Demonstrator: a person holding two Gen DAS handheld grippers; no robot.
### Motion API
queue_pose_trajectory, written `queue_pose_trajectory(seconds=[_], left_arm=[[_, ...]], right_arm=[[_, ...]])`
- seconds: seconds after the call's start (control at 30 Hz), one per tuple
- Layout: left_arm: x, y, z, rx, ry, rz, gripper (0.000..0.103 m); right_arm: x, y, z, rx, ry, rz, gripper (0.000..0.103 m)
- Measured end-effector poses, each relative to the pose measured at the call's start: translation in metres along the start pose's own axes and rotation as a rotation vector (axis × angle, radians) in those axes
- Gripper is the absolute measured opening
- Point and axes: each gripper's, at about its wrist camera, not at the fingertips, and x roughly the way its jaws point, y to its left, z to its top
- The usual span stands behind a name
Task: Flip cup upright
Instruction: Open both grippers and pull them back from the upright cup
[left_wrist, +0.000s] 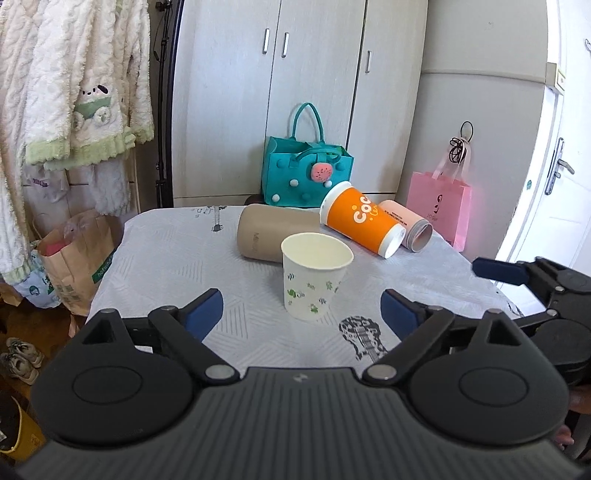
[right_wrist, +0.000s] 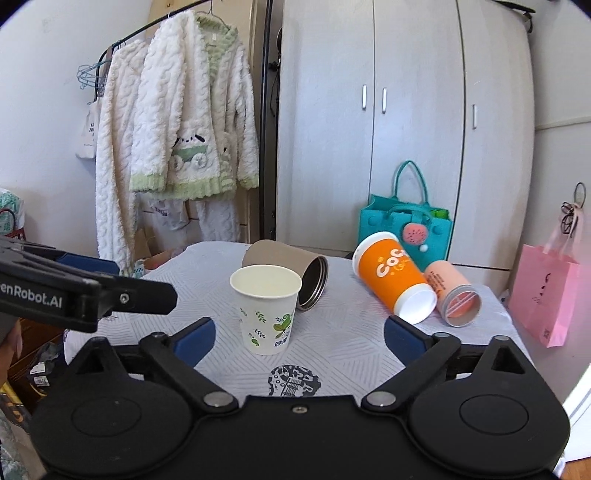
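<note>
A white paper cup with green leaf prints (left_wrist: 314, 275) (right_wrist: 266, 308) stands upright on the table, mouth up and empty. Behind it a beige tumbler (left_wrist: 275, 236) (right_wrist: 291, 271), an orange cup (left_wrist: 364, 219) (right_wrist: 393, 278) and a pink cup (left_wrist: 410, 225) (right_wrist: 450, 291) lie on their sides. My left gripper (left_wrist: 301, 314) is open, a little in front of the paper cup, holding nothing. My right gripper (right_wrist: 299, 336) is open just in front of the paper cup, empty; it also shows at the right edge of the left wrist view (left_wrist: 546, 280).
The table (left_wrist: 166, 266) has a pale patterned cloth with guitar prints. A teal felt bag (left_wrist: 306, 173) and a pink paper bag (left_wrist: 439, 206) stand behind it against white wardrobes. Fluffy robes (right_wrist: 177, 147) hang at the left. A brown paper bag (left_wrist: 77, 258) sits on the floor.
</note>
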Motion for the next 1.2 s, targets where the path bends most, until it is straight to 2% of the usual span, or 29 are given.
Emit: queue_pose_trajectory(seconds=[0.2,0.33,0.5,0.7,0.83,1.07,1.2], left_arm=[[-0.015,-0.003,-0.008,-0.004,0.002,0.030,0.096],[-0.017,-0.003,-0.014,-0.015,0.025,0.041,0.103],[-0.017,0.000,-0.018,-0.033,0.053,0.050,0.103],[-0.017,0.001,-0.022,-0.035,0.069,0.096,0.103],[-0.016,-0.003,-0.024,-0.013,0.078,0.128,0.103],[-0.018,-0.001,-0.029,-0.034,0.089,0.139,0.103],[-0.012,-0.002,-0.029,-0.019,0.132,0.177,0.103]], right_arm=[[-0.019,0.004,-0.002,0.015,-0.011,-0.111,0.103],[-0.026,0.002,-0.004,0.044,0.000,-0.117,0.103],[-0.032,0.005,-0.006,0.046,0.007,-0.180,0.103],[-0.041,0.009,-0.007,0.057,0.006,-0.263,0.103],[-0.041,0.010,-0.009,0.069,0.026,-0.278,0.103],[-0.039,0.010,-0.014,0.096,0.058,-0.267,0.103],[-0.039,0.010,-0.014,0.104,0.065,-0.269,0.103]])
